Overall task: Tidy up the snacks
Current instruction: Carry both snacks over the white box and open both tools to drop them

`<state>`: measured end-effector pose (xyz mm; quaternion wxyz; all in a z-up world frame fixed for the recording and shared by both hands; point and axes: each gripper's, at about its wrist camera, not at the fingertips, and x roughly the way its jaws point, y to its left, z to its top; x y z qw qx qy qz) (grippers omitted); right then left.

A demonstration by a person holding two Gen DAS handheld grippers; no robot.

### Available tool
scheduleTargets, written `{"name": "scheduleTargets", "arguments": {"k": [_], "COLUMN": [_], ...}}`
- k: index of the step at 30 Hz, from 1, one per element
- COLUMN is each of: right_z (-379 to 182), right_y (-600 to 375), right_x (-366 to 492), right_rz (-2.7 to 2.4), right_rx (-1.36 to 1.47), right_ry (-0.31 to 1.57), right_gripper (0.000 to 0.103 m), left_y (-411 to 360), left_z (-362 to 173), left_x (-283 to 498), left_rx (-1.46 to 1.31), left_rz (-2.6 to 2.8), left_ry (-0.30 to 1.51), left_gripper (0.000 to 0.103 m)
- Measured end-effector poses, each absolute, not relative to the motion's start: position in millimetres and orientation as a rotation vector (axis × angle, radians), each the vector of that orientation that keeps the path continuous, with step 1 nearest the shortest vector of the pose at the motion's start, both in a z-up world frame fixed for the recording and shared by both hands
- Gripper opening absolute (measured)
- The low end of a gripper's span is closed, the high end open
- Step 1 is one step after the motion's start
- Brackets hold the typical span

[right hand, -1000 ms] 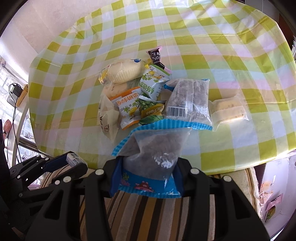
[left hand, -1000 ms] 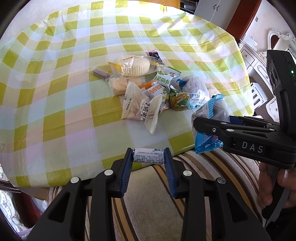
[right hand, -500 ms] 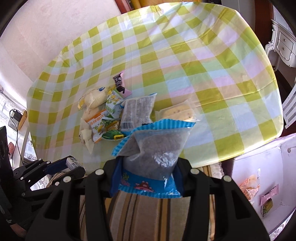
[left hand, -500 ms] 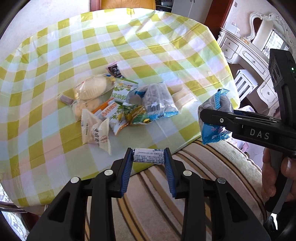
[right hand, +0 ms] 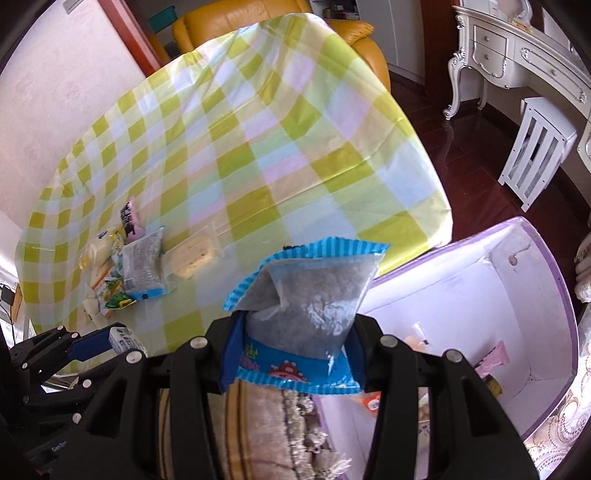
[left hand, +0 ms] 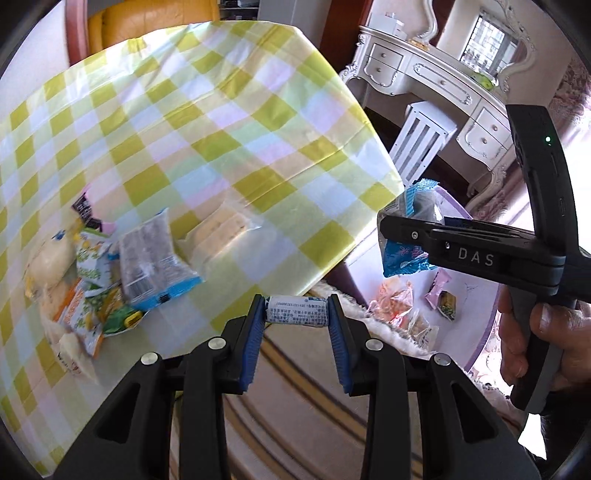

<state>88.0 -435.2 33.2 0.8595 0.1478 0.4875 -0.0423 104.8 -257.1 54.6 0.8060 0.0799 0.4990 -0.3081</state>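
Note:
My left gripper [left hand: 297, 316] is shut on a small white-and-blue wrapped candy [left hand: 297, 311], held off the table's near edge; it also shows at lower left in the right wrist view [right hand: 123, 338]. My right gripper [right hand: 295, 354] is shut on a blue-edged clear snack bag [right hand: 306, 302] of grey filling, held beside a white box with purple rim [right hand: 517, 280]; it also shows in the left wrist view [left hand: 406, 236]. A pile of snack packets [left hand: 110, 273] lies on the checked tablecloth [left hand: 207, 133], with a pale cake packet [left hand: 221, 229] beside it.
The box [left hand: 458, 295] holds several snack packets [left hand: 399, 302] and stands on the floor right of the table. A striped cushion [left hand: 295, 387] lies below the grippers. A white dresser [left hand: 436, 85] and white stool [right hand: 535, 155] stand at the right; a yellow chair [right hand: 266, 18] is behind the table.
Both grippers have swung to the right, away from the snack pile, each still holding its item. The box with the purple rim has come into view at the right.

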Motion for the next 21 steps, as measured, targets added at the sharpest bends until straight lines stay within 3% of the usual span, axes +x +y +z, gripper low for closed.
{"name": "scheduleTargets", "arguments": {"k": [11, 21], "right_z": [1.4, -19.9], "right_y": [-514.5, -539.9], "right_x": [72.5, 68.3], "right_rz": [-0.28, -0.325], "right_rx": [0.316, 0.337], "right_ry": [1.04, 1.062], "right_gripper": [0.047, 0.049], "left_y": [-351.6, -389.3], "left_z": [28.1, 1.6], "left_x": [112.0, 115.0], "left_rx": [0.28, 0.331], "left_rz": [-0.807, -0.84], "left_ry": [1.129, 1.206], "left_gripper": [0.033, 0.034]}}
